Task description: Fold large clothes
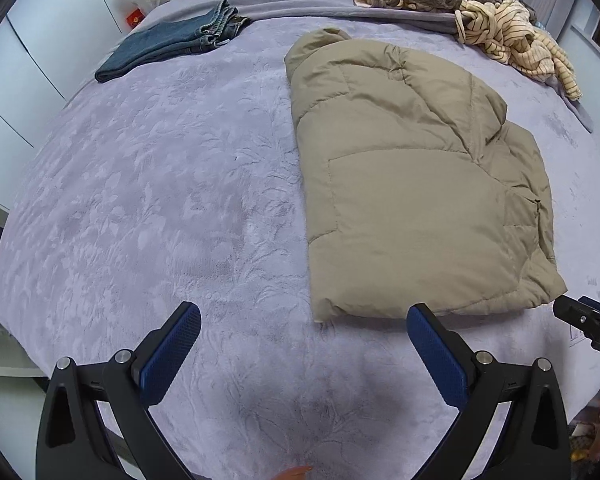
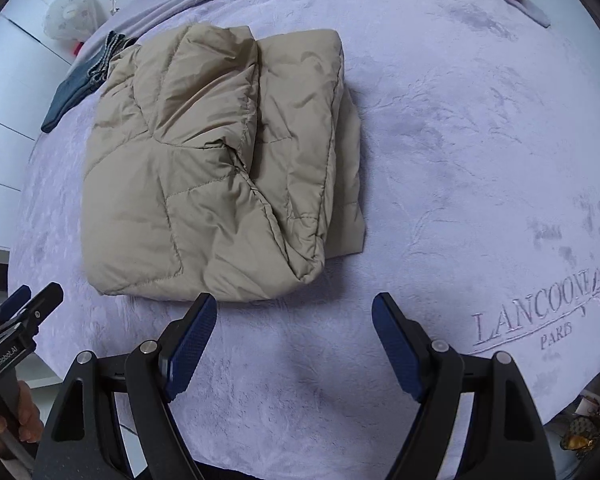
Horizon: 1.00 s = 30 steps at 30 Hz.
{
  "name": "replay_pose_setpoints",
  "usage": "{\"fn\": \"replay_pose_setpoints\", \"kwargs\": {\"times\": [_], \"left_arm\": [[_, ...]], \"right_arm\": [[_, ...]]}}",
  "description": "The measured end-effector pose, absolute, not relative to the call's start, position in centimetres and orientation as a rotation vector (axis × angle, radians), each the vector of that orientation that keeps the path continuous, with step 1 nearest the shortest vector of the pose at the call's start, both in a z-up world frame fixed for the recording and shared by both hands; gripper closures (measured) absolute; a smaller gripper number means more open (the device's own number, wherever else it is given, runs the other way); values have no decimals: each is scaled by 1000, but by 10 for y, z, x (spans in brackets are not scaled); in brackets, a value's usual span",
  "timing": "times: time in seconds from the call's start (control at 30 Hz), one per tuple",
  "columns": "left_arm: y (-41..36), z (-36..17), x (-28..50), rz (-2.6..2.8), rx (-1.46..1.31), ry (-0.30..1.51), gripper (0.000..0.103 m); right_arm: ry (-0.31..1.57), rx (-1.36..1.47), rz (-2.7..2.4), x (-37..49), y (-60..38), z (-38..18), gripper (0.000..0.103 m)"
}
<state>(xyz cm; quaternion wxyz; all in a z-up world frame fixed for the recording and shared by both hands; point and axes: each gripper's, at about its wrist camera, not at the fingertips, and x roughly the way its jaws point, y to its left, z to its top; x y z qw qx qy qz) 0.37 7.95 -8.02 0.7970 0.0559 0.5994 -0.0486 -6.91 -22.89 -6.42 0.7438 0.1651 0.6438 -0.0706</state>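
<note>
1. Left gripper and right gripper hung with jaws wide apart, holding nothing, near the jacket's front edge.
2. Jacket lay folded on the bed: tan, puffy, quilted, slick shell.
3. Risk: padding likely springs back; slippery layers may slide, undoing the fold.

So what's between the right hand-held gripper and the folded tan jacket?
Nothing but bare purple bedspread. In the right wrist view the right hand-held gripper, open, sits just short of the jacket's near edge.
</note>
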Motion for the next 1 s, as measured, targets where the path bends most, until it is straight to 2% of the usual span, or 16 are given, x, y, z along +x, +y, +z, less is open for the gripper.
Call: {"fn": "replay_pose_setpoints", "kwargs": {"times": [0.27, 0.5, 1.0], "left_arm": [[70, -53, -28, -90, 95, 1231, 0], [59, -42, -47, -109, 106, 1253, 0], [90, -22, -24, -158, 133, 1224, 0]], "right_arm": [[1309, 300, -169, -81, -235, -19, 21], [1363, 350, -135, -96, -232, -17, 21], [1258, 316, -208, -85, -196, 7, 16]]}}
